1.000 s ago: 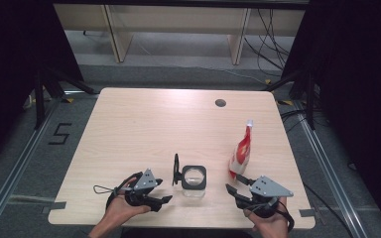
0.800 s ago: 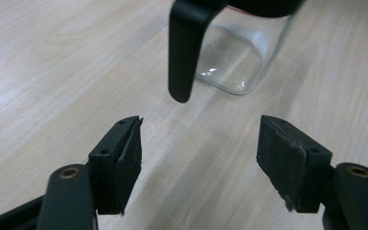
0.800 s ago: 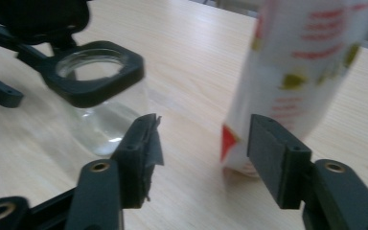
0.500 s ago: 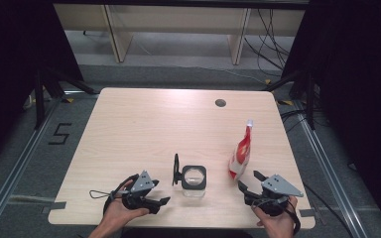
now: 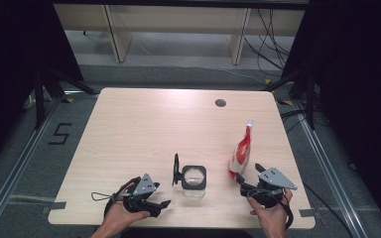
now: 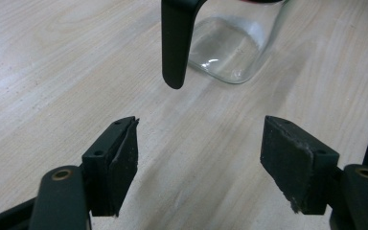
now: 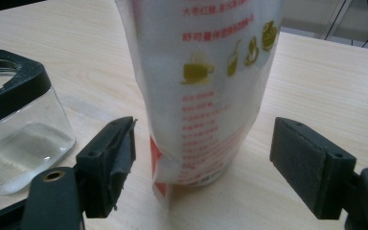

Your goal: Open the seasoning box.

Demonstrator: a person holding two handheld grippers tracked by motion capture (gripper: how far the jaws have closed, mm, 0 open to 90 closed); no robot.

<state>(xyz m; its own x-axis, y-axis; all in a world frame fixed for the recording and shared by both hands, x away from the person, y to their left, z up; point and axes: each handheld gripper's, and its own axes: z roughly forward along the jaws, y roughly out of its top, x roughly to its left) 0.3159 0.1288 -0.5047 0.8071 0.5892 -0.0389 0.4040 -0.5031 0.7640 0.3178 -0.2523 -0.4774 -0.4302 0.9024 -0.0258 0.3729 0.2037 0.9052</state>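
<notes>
A red and white stand-up pouch (image 5: 240, 151) stands upright right of the table's middle. My right gripper (image 5: 248, 174) sits just behind its base. In the right gripper view the pouch (image 7: 206, 86) rises just ahead of the gap, and the right gripper (image 7: 203, 129) is open, its jaws having just been opening; neither pad touches the pouch. A square glass jar (image 5: 194, 179) with a black rim stands near the front, its black lid (image 5: 176, 168) hanging open at its left. My left gripper (image 5: 161, 204), a little wider than before, is open and empty, aimed at the lid (image 6: 175, 43) and jar (image 6: 230, 48).
The wooden table (image 5: 144, 129) has a round cable hole (image 5: 221, 103) at the back right. Its front edge runs just below both hands. Dark floor rails and cables surround the table.
The right gripper has drawn back from the pouch's base, a little to the right, and its jaws stand wider. The pouch stays upright. The left hand has kept still.
</notes>
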